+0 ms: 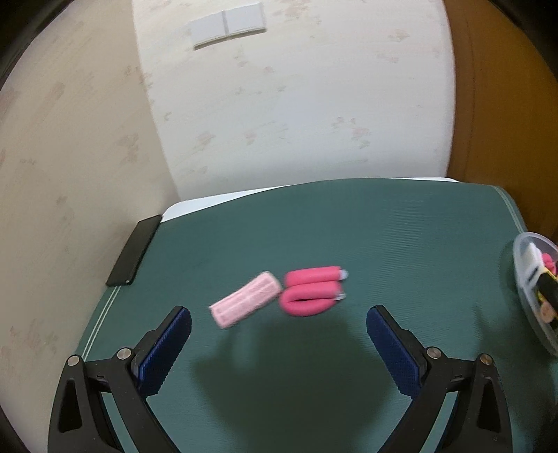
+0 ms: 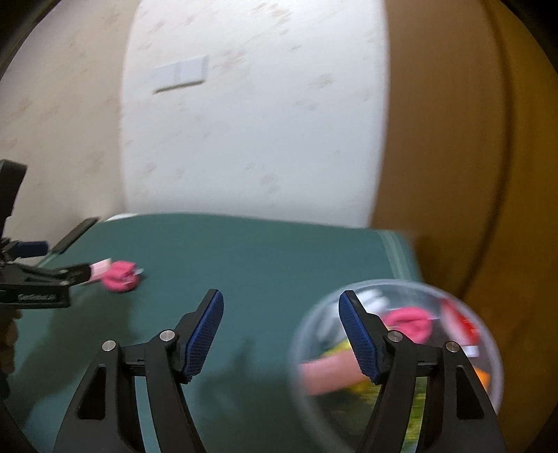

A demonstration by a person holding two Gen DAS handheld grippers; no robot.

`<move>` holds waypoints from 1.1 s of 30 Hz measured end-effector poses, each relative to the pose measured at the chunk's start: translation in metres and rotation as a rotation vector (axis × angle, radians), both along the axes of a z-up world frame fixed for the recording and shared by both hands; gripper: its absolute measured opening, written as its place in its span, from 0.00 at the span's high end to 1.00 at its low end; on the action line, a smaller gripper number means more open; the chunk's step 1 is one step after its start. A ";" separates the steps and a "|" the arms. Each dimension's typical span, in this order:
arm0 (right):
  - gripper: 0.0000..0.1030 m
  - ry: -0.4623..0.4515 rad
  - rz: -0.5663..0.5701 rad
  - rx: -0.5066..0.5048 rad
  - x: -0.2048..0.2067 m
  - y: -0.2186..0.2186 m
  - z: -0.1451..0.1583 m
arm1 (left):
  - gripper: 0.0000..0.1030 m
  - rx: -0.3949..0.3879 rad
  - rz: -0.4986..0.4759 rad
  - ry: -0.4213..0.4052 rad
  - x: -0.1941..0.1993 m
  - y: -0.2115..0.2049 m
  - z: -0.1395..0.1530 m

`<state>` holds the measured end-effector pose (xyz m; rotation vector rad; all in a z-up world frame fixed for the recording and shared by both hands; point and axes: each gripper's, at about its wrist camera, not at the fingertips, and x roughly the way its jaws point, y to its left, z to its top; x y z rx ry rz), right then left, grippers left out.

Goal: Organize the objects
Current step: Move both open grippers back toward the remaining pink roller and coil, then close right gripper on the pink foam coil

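Note:
A pale pink flat pad (image 1: 245, 299) and a folded hot-pink foam roller (image 1: 311, 290) lie side by side on the green mat (image 1: 279, 230). My left gripper (image 1: 278, 322) is open and empty, just short of them. In the right wrist view the pink roller (image 2: 120, 275) shows at the left with the left gripper (image 2: 80, 273) beside it. My right gripper (image 2: 280, 305) is open and empty, above the mat at the left rim of a clear plastic bowl (image 2: 481, 334) that holds several items, one a pink roller (image 2: 409, 322).
A black phone (image 1: 134, 249) lies at the mat's left edge. The clear bowl (image 1: 523, 278) sits at the mat's right edge in the left wrist view. A papered wall with a white switch plate (image 1: 228, 26) stands behind; a brown wooden surface (image 2: 453, 139) is at the right.

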<state>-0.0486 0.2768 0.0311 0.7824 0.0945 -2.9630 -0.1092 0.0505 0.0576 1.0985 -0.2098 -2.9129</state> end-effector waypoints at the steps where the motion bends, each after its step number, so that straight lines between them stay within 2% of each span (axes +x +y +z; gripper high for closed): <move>1: 0.32 -0.021 0.028 -0.011 -0.004 -0.006 -0.002 | 0.01 -0.003 0.006 -0.003 0.000 -0.004 -0.001; 6: 0.32 -0.131 0.154 -0.046 -0.028 -0.042 -0.017 | 0.01 -0.001 0.046 -0.021 -0.005 -0.031 -0.008; 13: 0.32 -0.210 0.231 -0.076 -0.056 -0.084 -0.026 | 0.01 0.053 0.139 -0.037 -0.009 -0.073 -0.010; 19: 0.31 -0.245 0.287 -0.042 -0.073 -0.128 -0.035 | 0.01 0.116 0.198 -0.039 -0.008 -0.097 -0.007; 24: 0.27 -0.262 0.303 0.015 -0.089 -0.157 -0.042 | 0.01 0.142 0.230 -0.035 -0.008 -0.110 -0.005; 29: 0.27 -0.322 0.304 -0.010 -0.109 -0.172 -0.051 | 0.01 0.173 0.250 -0.041 -0.008 -0.117 -0.005; 33: 0.27 -0.345 0.292 0.032 -0.119 -0.183 -0.060 | 0.01 0.181 0.252 -0.040 -0.008 -0.119 -0.004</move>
